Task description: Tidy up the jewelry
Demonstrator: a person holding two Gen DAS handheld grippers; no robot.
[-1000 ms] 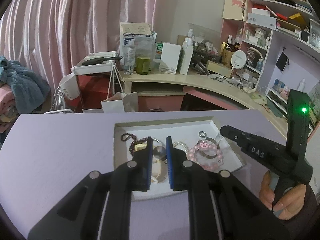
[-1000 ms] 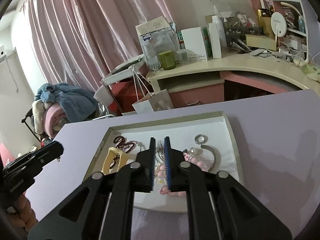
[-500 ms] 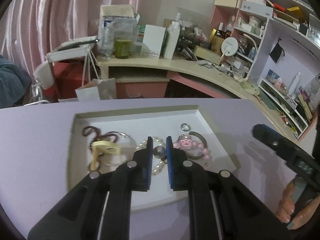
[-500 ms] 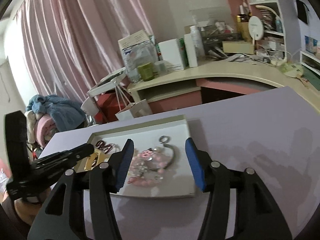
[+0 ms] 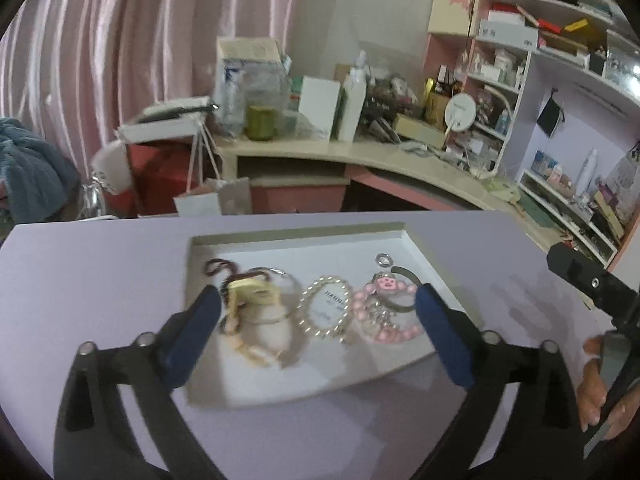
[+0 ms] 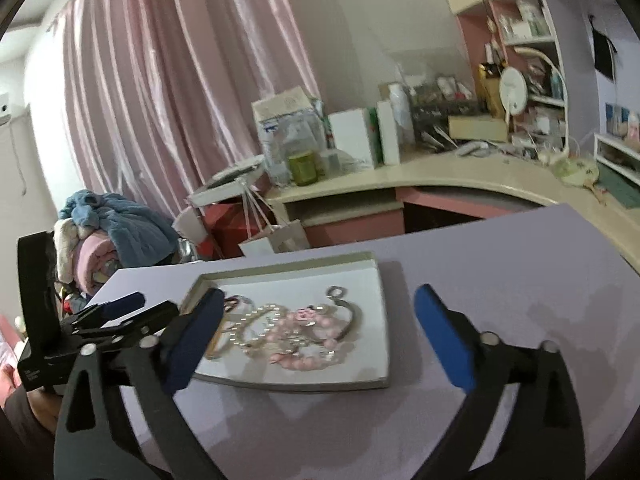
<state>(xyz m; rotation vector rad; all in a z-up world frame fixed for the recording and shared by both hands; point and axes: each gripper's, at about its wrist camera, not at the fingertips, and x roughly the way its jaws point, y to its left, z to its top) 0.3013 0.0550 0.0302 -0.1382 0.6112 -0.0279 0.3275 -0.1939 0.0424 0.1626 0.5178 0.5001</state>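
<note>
A shallow white tray (image 5: 304,376) lies on the lilac table (image 5: 88,280) and holds several pieces of jewelry. In it lie a pearl bracelet (image 5: 326,312), a pink bead bracelet with a charm (image 5: 386,310), a small silver ring (image 5: 383,259), a yellow hair clip (image 5: 254,292) and a dark cord (image 5: 218,267). My left gripper (image 5: 318,312) is open and empty, held above the tray's near half. My right gripper (image 6: 318,312) is open and empty, off to the tray's right. The tray (image 6: 352,364) and the pink bracelet (image 6: 308,320) show in the right wrist view too.
A curved cream desk (image 5: 360,152) crowded with boxes and bottles stands beyond the table. Pink shelves (image 5: 560,100) fill the right wall. Pink curtains (image 6: 168,100) hang behind. A pile of blankets (image 6: 108,220) sits at the left. The left gripper's body (image 6: 60,332) shows in the right wrist view.
Both grippers have gone from shut to wide open, the right one first. Both have pulled back and up from the tray.
</note>
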